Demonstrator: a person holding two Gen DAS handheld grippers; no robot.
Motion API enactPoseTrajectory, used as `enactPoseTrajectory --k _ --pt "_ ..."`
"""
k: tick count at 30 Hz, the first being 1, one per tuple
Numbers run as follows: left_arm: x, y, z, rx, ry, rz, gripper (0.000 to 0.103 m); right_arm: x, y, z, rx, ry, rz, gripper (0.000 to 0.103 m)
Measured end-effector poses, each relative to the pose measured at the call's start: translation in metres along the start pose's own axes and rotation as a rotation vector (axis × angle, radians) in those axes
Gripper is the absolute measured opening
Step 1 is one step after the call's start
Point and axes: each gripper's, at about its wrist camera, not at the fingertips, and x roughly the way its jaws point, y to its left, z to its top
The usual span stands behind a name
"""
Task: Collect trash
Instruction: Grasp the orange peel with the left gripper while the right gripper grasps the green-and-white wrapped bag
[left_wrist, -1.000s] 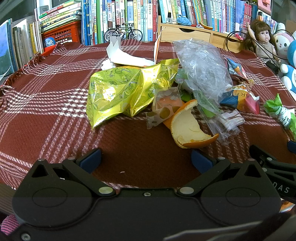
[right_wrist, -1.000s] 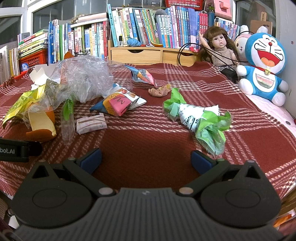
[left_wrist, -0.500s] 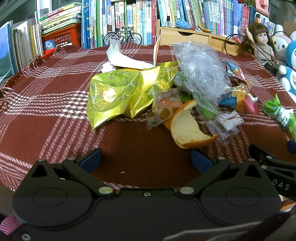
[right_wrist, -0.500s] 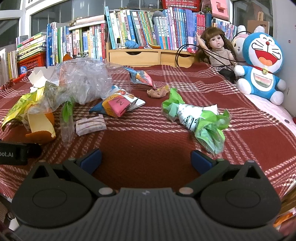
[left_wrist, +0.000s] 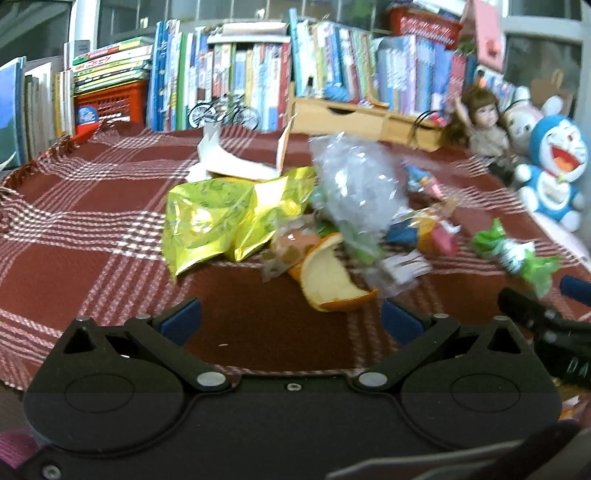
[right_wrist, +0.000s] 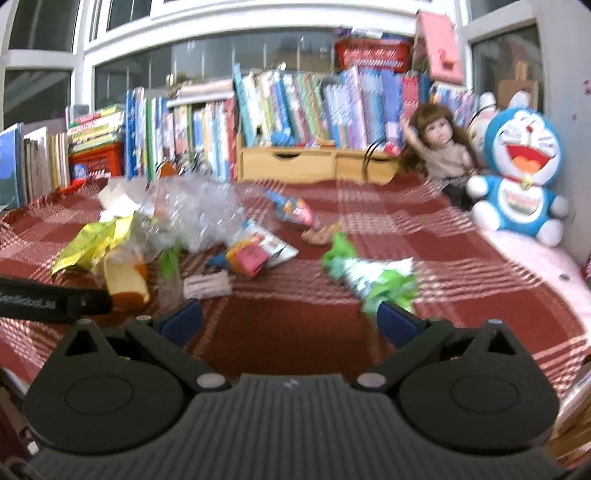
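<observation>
Both grippers hovered over the near edge of the table (left_wrist: 92, 221), which was covered in a red plaid cloth. The left gripper (left_wrist: 291, 321) had its jaws wide apart with nothing between them. The right gripper (right_wrist: 290, 319) was likewise spread wide and empty.

The trash lay in a loose heap around the middle of the table. A yellow foil bag (left_wrist: 218, 218) sat on the left of the heap, with torn white paper (left_wrist: 229, 162) behind it toward the far edge. A crumpled clear bag (left_wrist: 358, 184) rose in the centre, touching the foil bag. An orange peel (left_wrist: 328, 280) lay nearest the left gripper, just ahead of its right finger. A small white wrapper (right_wrist: 205, 284) lay beside the peel, ahead of the right gripper's left finger. A colourful packet (right_wrist: 255, 254) lay just behind that, and a green wrapper (right_wrist: 373, 277) lay apart on the right, just ahead of the right gripper's right finger. A blue wrapper (right_wrist: 291, 206) and a brown scrap (right_wrist: 319, 232) lay farther back.

Along the far edge stood books (right_wrist: 295, 107), a wooden drawer box (right_wrist: 288, 162), a doll (right_wrist: 439, 147) and a blue plush toy (right_wrist: 521, 173). Both views were blurred.
</observation>
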Motion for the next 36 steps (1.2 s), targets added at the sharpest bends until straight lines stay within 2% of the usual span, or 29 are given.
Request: enactPoseTrajectory --k 3,7,13,18,21,23,24,26,28,29,36 --pt "-0.002 -0.001 -0.004 -0.017 -0.027 -0.036 0.103 -0.005 -0.013 0.004 -0.006 -0.046 -0.044 0.103" --pt "0.004 -0.004 -0.003 -0.042 -0.042 -0.058 0.102 0.011 -0.033 0.007 -0.013 -0.038 -0.120 0.103" --pt "0.026 -0.014 0.001 -0.015 -0.025 -0.044 0.093 0.045 -0.054 0.006 0.000 0.007 -0.145 0.103" --pt "0.044 -0.022 -0.001 0.005 -0.018 -0.009 0.088 0.066 -0.054 0.005 -0.017 0.030 -0.112 0.096" --pt "0.050 -0.025 -0.001 0.026 -0.023 0.005 0.080 0.079 -0.052 0.004 -0.023 0.064 -0.093 0.089" --pt "0.052 -0.025 -0.001 0.029 -0.030 0.007 0.068 0.087 -0.051 0.003 -0.012 0.089 -0.083 0.080" --pt "0.052 -0.024 0.000 0.029 -0.034 0.004 0.066 0.090 -0.052 0.002 -0.001 0.097 -0.082 0.077" --pt "0.051 -0.023 0.001 0.024 -0.046 -0.019 0.051 0.092 -0.052 0.002 0.016 0.091 -0.081 0.063" --pt "0.049 -0.024 0.001 0.026 -0.058 -0.026 0.045 0.092 -0.052 0.004 0.026 0.084 -0.083 0.061" --pt "0.048 -0.025 0.002 0.034 -0.066 -0.021 0.042 0.091 -0.052 0.005 0.030 0.080 -0.079 0.051" --pt "0.043 -0.027 0.004 0.033 -0.082 -0.025 0.033 0.087 -0.050 0.016 0.035 0.057 -0.061 0.051"
